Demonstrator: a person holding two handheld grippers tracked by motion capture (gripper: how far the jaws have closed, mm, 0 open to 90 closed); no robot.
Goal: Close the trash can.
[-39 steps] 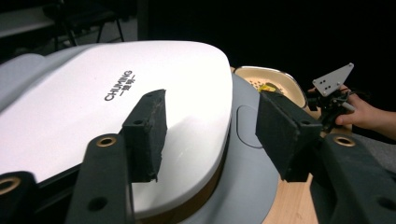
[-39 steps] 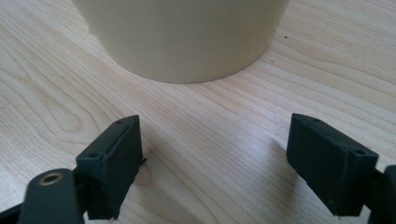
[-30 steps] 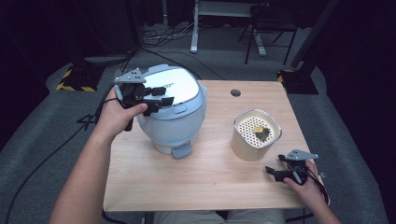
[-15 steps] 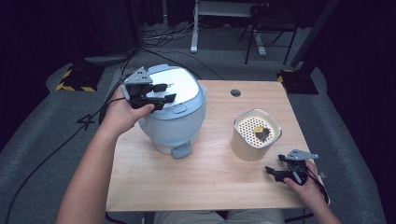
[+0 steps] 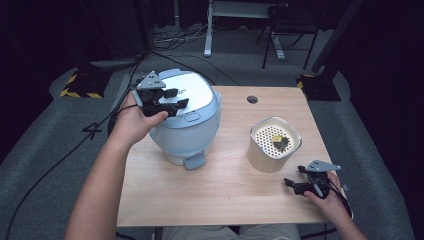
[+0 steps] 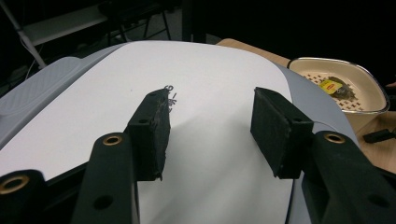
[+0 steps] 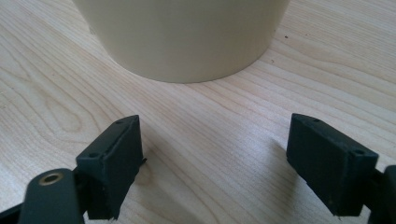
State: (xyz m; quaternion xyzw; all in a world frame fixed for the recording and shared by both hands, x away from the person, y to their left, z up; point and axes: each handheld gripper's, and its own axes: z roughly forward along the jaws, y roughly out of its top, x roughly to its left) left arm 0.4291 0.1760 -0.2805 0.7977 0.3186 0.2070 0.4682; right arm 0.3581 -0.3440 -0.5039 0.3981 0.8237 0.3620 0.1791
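Rice cooker lid not popped yet

We've got our left gripper (image 5: 172,100) hovering jaws-apart over the shut rice cooker (image 5: 187,117) at the table's (image 5: 220,200) left; right gripper (image 5: 299,184) rests released beside the cream canister (image 5: 273,145). Opening's all left, we reckon.

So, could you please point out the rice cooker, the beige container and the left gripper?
Rice cooker (image 5: 192,92): high view, white lid.
Beige container (image 5: 265,159): high view, front wall.
Left gripper (image 5: 176,98): high view, between its fingertips.
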